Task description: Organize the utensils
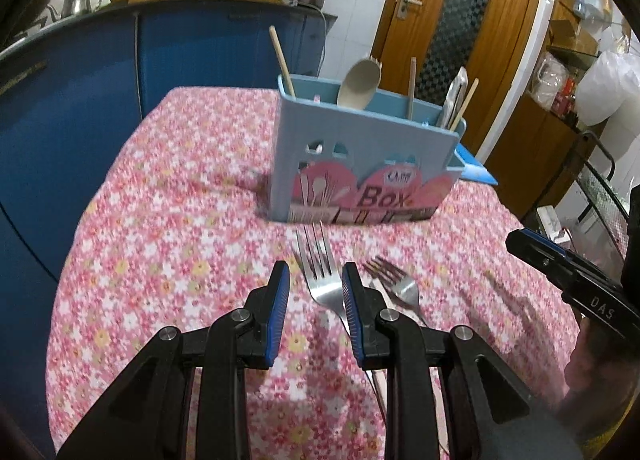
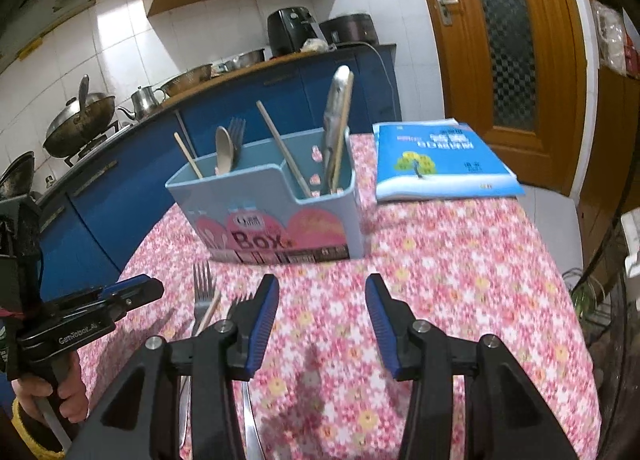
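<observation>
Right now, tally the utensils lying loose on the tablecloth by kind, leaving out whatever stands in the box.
Forks: 2
Chopstick: 1
Total: 3

Both wrist views look low across the table toward the far utensil box (image 1: pixel 362 164) (image 2: pixel 272 216), quite near; left view from left, sharing the forks (image 1: pixel 320 272) (image 2: pixel 203 292).
</observation>
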`<action>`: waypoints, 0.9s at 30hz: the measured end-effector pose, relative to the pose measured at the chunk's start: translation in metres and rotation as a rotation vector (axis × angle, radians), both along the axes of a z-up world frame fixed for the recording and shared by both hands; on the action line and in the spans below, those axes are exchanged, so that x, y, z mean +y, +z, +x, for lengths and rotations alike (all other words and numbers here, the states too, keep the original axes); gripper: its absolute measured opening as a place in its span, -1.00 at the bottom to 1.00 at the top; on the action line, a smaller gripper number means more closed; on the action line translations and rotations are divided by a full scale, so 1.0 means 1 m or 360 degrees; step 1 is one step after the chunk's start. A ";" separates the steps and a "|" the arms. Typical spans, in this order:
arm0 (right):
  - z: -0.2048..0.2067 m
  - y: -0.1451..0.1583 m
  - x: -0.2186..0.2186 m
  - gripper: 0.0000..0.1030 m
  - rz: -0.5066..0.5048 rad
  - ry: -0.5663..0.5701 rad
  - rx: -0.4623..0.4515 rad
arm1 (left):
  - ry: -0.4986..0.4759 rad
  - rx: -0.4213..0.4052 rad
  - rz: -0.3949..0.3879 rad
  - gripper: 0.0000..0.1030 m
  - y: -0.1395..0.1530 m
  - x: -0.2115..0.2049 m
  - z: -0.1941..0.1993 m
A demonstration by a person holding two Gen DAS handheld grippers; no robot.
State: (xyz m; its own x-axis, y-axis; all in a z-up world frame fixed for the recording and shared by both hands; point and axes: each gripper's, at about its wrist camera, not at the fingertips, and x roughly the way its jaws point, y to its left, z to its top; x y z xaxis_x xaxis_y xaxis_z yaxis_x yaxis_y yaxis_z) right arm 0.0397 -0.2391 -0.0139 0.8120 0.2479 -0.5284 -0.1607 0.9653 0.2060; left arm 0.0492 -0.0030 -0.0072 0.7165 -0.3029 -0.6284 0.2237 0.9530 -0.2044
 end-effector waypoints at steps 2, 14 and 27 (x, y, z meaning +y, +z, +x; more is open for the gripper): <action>-0.001 -0.004 -0.003 -0.06 0.0021 -0.0002 0.0026 | -0.0006 0.0031 -0.0003 -0.48 -0.005 -0.002 0.002; -0.002 -0.019 -0.012 -0.05 0.0056 -0.0021 0.0093 | -0.0031 0.0207 -0.0039 -0.48 -0.032 -0.003 0.036; 0.003 -0.025 -0.009 -0.05 0.0055 -0.0014 0.0134 | -0.0189 0.0185 -0.0092 -0.43 -0.035 -0.007 0.067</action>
